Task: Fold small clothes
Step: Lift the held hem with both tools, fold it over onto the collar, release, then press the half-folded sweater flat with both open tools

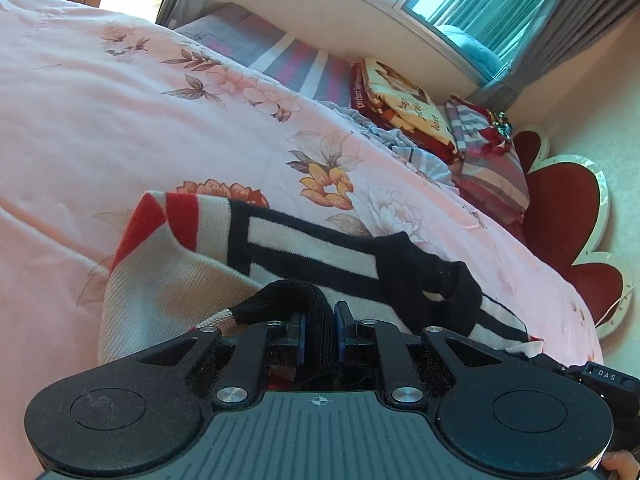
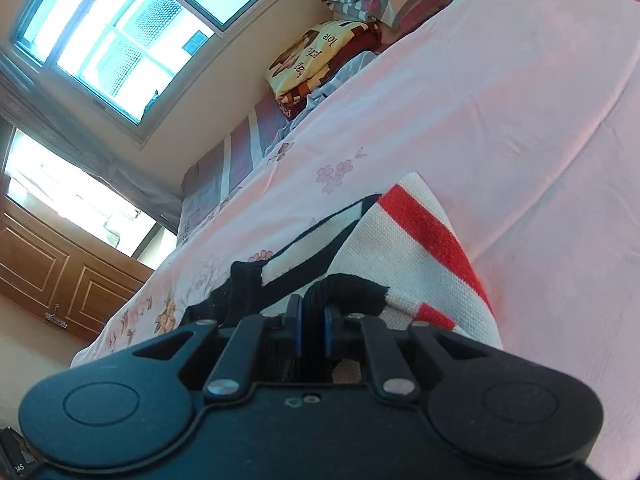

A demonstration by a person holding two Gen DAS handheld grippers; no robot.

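left claw: left gripper (image 1: pixel 319 326) pinches the black ribbed hem of a small striped sweater (image 1: pixel 288 248), jaws narrow with the knit bunched between the blue pads (image 1: pixel 302 334).
sweater, left view: cream knit with red and black bands, spread over the bed just ahead of the claw; a black cuff (image 1: pixel 436 280) lies folded across it to the right.
advice, left: judged from this, keep the pinch firm and lay the hem down level with the other side so the fold edge falls straight.
bed, left view: pink cover (image 1: pixel 120 120) printed with flowers, soft and slightly creased.
room, left view: folded blanket (image 1: pixel 396 96) and striped pillows near a red headboard (image 1: pixel 568 216); window (image 1: pixel 472 4) above.
right claw: right gripper (image 2: pixel 313 330) also clamps the black hem, jaws narrow, fabric filling the gap.
sweater, right view: red and cream bands run off to the right, black band to the left, resting on the bed.
advice, right: both claws should lower together; uneven release would likely skew the fold.
bed, right view: pink cover fills the right side.
room, right view: window at upper left, wooden cabinet (image 2: pixel 60 272) at lower left.
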